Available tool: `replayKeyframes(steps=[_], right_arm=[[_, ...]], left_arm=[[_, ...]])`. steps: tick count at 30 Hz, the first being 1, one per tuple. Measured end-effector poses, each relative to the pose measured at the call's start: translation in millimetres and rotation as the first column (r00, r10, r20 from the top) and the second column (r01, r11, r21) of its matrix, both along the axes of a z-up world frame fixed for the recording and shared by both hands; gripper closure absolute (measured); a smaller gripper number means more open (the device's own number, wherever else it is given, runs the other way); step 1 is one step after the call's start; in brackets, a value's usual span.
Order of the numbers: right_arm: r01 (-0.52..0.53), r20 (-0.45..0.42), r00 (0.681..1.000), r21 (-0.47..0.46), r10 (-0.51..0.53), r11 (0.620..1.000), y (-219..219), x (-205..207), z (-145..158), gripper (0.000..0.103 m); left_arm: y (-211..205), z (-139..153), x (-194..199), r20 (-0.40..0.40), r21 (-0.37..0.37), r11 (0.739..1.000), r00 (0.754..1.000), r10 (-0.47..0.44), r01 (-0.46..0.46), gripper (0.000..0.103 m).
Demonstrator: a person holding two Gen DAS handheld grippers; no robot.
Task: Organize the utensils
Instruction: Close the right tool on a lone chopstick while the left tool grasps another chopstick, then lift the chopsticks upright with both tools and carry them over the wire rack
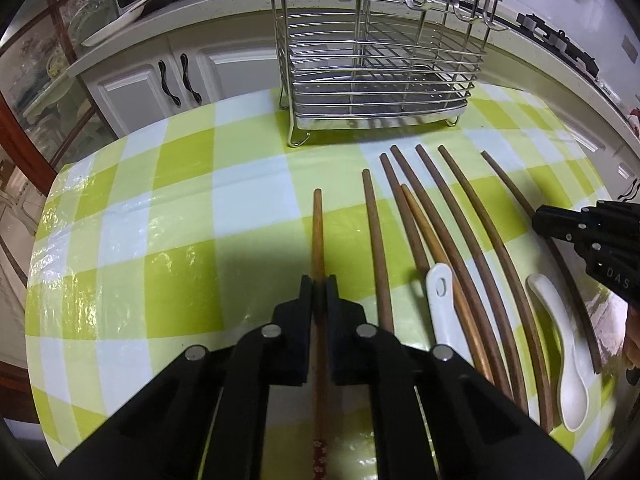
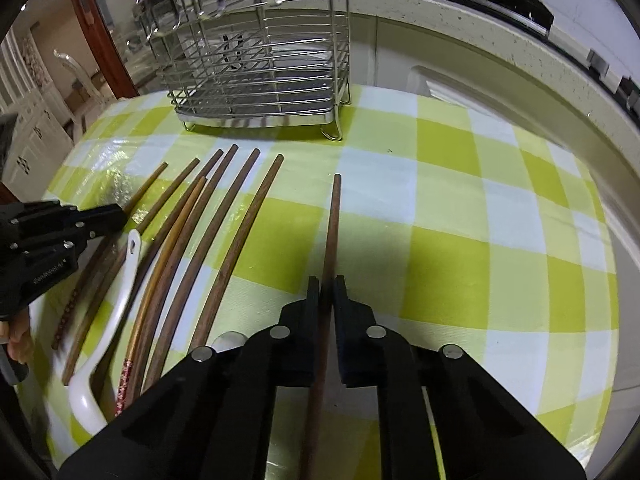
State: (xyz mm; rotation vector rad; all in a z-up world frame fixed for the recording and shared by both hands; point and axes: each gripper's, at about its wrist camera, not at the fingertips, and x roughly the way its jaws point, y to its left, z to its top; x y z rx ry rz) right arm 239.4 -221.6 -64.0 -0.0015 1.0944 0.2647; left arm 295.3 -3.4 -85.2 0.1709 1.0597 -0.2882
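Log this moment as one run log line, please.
left gripper: shut on light chopstick | right gripper: shut on dark chopstick | wire rack: empty | spoons: on table

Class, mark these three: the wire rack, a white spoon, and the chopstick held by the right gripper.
wire rack [image 1: 380, 60], left wrist view, front wires.
white spoon [image 1: 572, 392], left wrist view, its bowl.
chopstick [image 2: 332, 224], right wrist view, mid-shaft ahead of the right gripper [image 2: 327, 292].

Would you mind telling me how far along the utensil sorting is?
Nothing is stowed: the wire rack looks empty. Left gripper and right gripper each clamp one chopstick. Other chopsticks and two white spoons remain on the tablecloth.
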Motion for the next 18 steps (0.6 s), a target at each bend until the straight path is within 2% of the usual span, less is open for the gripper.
replayKeyframes(steps=[7, 18], right_arm=[[0.004, 0.053, 0.999, 0.032, -0.006, 0.999, -4, -8, 21, 0.093], [0.005, 0.187, 0.982, 0.057, -0.015, 0.998, -7, -36, 80, 0.093]], left_arm=[[7, 22, -11, 0.055, -0.027, 0.999, 0.998, 0.022, -0.021, 0.096], [18, 84, -44, 0.227, -0.042, 0.997, 0.972, 0.068, -0.060, 0.096]])
